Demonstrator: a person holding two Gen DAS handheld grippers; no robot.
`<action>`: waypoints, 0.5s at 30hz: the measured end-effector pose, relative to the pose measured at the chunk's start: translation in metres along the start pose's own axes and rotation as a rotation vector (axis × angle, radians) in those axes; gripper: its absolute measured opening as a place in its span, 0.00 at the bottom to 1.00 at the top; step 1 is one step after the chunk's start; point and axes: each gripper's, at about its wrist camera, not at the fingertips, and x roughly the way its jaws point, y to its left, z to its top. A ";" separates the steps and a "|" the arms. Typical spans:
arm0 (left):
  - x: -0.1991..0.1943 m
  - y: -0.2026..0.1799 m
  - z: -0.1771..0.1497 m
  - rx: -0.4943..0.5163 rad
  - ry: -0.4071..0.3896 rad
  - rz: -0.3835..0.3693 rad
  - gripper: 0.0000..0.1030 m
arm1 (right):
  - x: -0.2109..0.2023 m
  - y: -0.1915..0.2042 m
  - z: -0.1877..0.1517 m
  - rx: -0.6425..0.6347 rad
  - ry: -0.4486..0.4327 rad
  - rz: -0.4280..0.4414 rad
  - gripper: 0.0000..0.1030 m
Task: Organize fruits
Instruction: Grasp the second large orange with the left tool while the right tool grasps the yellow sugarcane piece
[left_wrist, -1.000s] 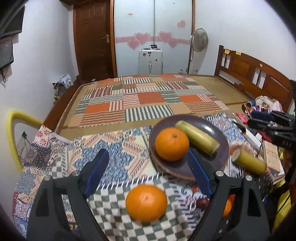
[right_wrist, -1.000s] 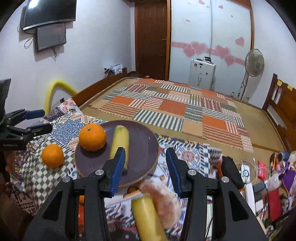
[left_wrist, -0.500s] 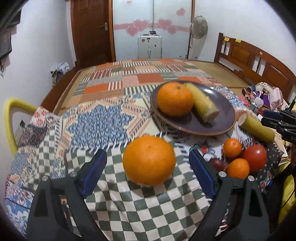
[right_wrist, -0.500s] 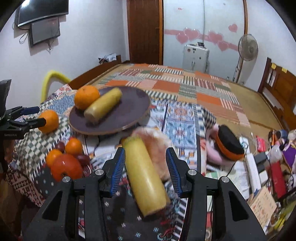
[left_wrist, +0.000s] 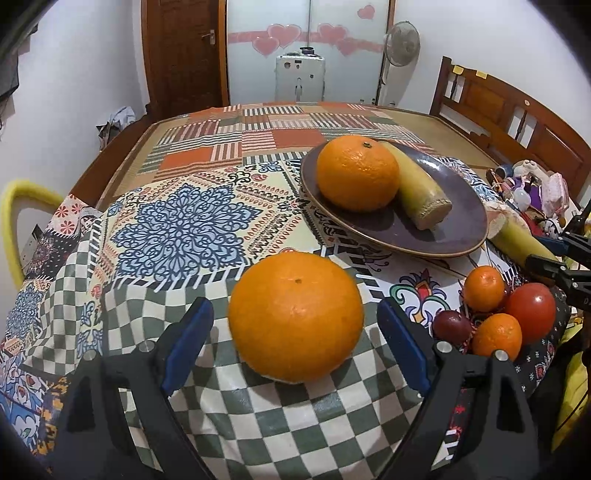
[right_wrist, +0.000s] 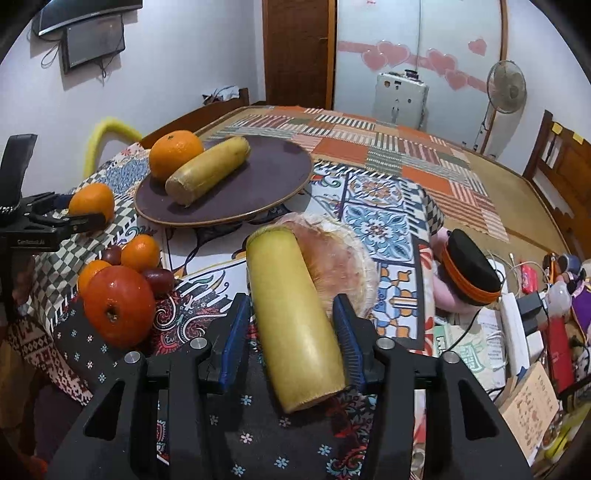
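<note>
A large orange (left_wrist: 295, 317) rests on the checked cloth between the fingers of my left gripper (left_wrist: 293, 308), which is open with a gap on both sides. The dark plate (left_wrist: 461, 229) behind it holds another orange (left_wrist: 357, 171) and a yellow stick (left_wrist: 421, 192). In the right wrist view a second yellow stick (right_wrist: 295, 325) lies on the cloth between the fingers of my right gripper (right_wrist: 291, 300). The jaws straddle it closely, a slim gap showing at the left pad. A red tomato (right_wrist: 118, 304), small oranges (right_wrist: 140, 253) and dark plums sit between the two grippers.
A pinkish wrapped lump (right_wrist: 340, 258) lies against the far end of the stick. A black and orange pouch (right_wrist: 469, 273), cables and small boxes (right_wrist: 517, 325) crowd the right side. A yellow chair back (left_wrist: 14, 221) stands at left, a bed with a patchwork mat (left_wrist: 258, 136) beyond.
Both grippers have come down toward the cloth. The large orange now sits between the left fingers, and the yellow stick has come up between the right fingers.
</note>
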 end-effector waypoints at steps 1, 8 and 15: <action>0.000 -0.001 0.000 0.002 -0.002 0.000 0.88 | 0.002 0.001 0.001 0.001 0.007 0.013 0.37; -0.007 -0.008 -0.003 0.045 -0.022 0.005 0.79 | 0.000 0.018 0.000 -0.038 0.023 0.038 0.34; -0.009 -0.008 -0.004 0.053 -0.028 0.005 0.75 | 0.009 0.024 0.017 -0.058 0.015 0.044 0.34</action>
